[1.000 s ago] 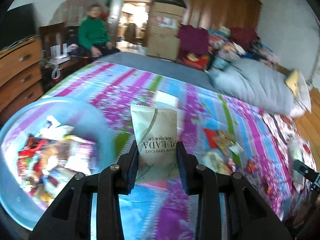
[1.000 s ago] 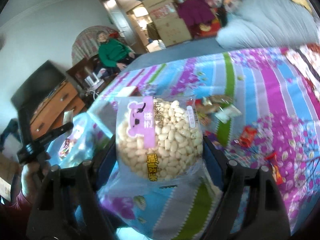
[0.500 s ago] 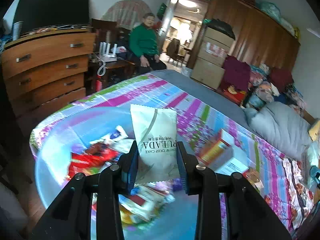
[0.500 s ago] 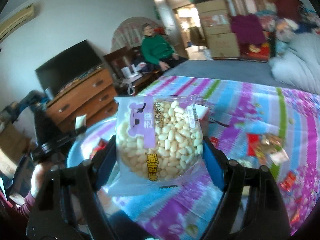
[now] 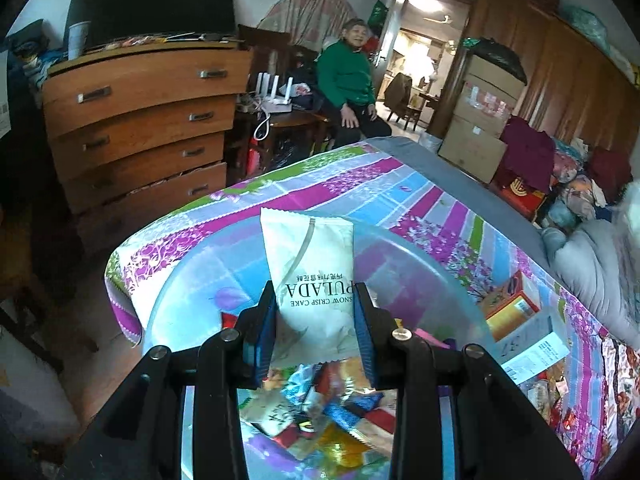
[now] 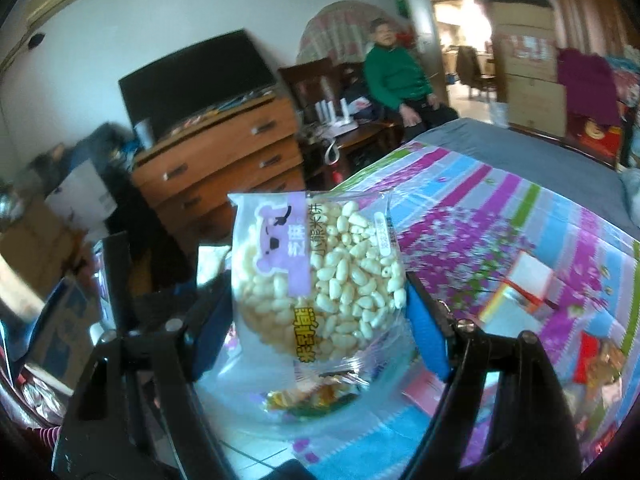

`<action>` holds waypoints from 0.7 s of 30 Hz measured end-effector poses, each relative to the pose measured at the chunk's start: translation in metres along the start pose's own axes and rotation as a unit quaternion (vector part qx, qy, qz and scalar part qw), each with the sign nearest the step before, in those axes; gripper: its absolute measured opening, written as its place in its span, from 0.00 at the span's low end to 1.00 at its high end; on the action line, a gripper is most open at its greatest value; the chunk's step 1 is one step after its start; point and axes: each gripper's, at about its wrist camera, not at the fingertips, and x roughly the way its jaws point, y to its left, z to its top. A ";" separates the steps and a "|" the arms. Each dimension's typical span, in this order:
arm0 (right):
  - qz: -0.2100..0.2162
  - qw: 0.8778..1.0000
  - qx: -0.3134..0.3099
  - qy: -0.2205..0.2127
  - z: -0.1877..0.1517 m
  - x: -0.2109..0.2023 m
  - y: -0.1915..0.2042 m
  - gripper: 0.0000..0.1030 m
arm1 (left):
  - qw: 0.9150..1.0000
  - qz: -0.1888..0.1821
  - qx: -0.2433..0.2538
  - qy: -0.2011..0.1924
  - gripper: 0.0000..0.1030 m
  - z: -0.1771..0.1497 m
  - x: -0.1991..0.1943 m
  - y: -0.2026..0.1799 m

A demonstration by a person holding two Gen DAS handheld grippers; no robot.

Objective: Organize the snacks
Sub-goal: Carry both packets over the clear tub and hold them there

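- Our left tool (image 5: 316, 328) is clamped on a white snack packet (image 5: 314, 280), blue pads pressed against its two side edges, the packet standing upright in the middle of the left wrist frame.
- Its print reads upside down: "SNOW CRISP CAKE".
- Right under that packet sits the pale blue plastic basin (image 5: 420, 272), its rim curving across the centre of the frame.
- Down in the basin, at the bottom of the frame between the tool's arms, we see a heap of mixed snack wrappers (image 5: 320, 412) in red, blue and yellow.
- Just to the right of the basin lies an orange box (image 5: 516, 310) on the bed's striped floral sheet (image 5: 360, 184).
- Over to the right wrist view: our right tool (image 6: 320, 312) is clamped on a clear bag of puffed rice cake (image 6: 320, 276) with a purple bear label, the bag filling the centre of the frame.
- The jaws stand wide, a blue pad on each flank of the bag.
- Below the bag, at lower centre, the basin's translucent wall shows, blurred, with a few wrappers visible through it.
- A wooden chest of drawers (image 5: 140, 120) stands upper left in the left wrist view, a dark screen on top.
- A person in a green top (image 5: 348, 76) sits at upper centre, well behind the bed.
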 end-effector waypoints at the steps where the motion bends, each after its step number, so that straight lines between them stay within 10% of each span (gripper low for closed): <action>1: 0.002 1.000 -0.003 0.004 0.001 0.005 0.003 0.78 | 1.000 0.001 -0.001 0.001 0.35 0.000 0.001 0.004; 21: 0.002 0.999 -0.004 0.033 0.001 0.037 0.018 0.78 | 1.000 0.002 -0.006 0.008 0.35 -0.004 0.008 0.015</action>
